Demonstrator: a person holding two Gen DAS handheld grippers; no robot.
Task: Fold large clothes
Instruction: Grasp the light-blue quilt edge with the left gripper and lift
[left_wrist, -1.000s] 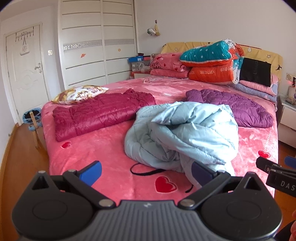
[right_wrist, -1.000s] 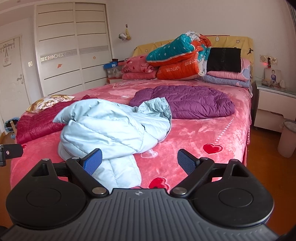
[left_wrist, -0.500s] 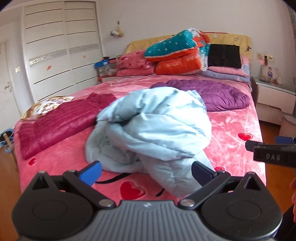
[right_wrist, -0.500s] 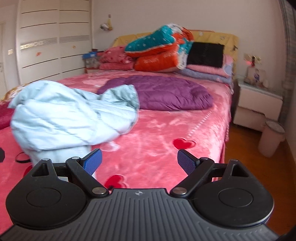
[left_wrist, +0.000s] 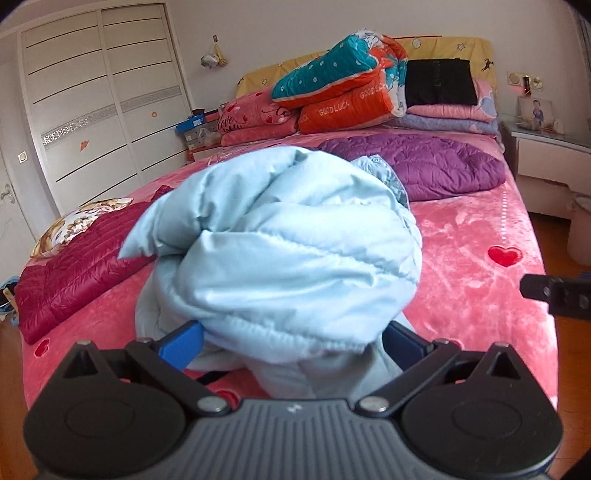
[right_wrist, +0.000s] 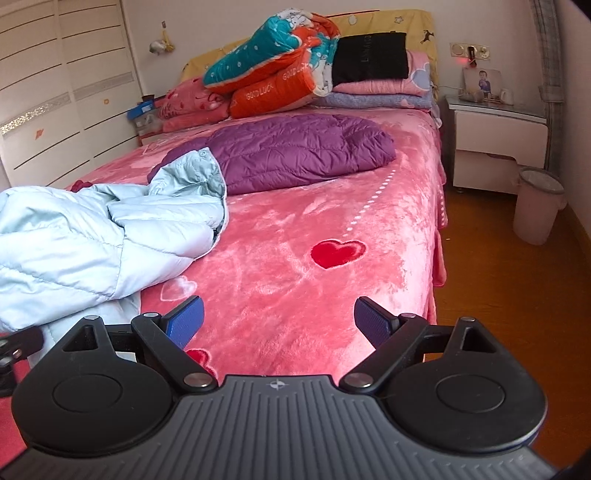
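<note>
**Bunched jacket at the foot of the bed: snag risk before any fold**

The light blue puffer jacket (left_wrist: 280, 254) sits in a crumpled heap on the pink bedspread (right_wrist: 295, 236), near the foot edge, left of centre. No sleeve or hem is laid flat; you cannot tell which part is which from here.

Your left gripper (left_wrist: 291, 338) has its 2 fingers spread wide, with a rolled fold of the jacket lying between them. Whether the pads touch fabric is hidden by the bulge. Your right gripper (right_wrist: 277, 319) is also spread apart, over bare bedspread just beside the jacket, holding nothing.

Risks:
- Closing the left now likely pinches several layers at once, so a lift drags the whole lump instead of opening it.
- A thick wad of slick padded fabric could slip out of the pads.
- Pulling toward you could slide the jacket off the foot edge onto the floor.
- Spreading it leftward could bump the maroon jacket (left_wrist: 81, 258); pushing it back could lap over the purple jacket (right_wrist: 295, 155).

Room: the best open area is the bare bedspread on the right, between the blue jacket and the bed's right edge. Past that edge stand the nightstand (right_wrist: 495, 147) and a bin (right_wrist: 537, 205), well apart. The stacked bedding (right_wrist: 280, 62) at the headboard is far off.
</note>
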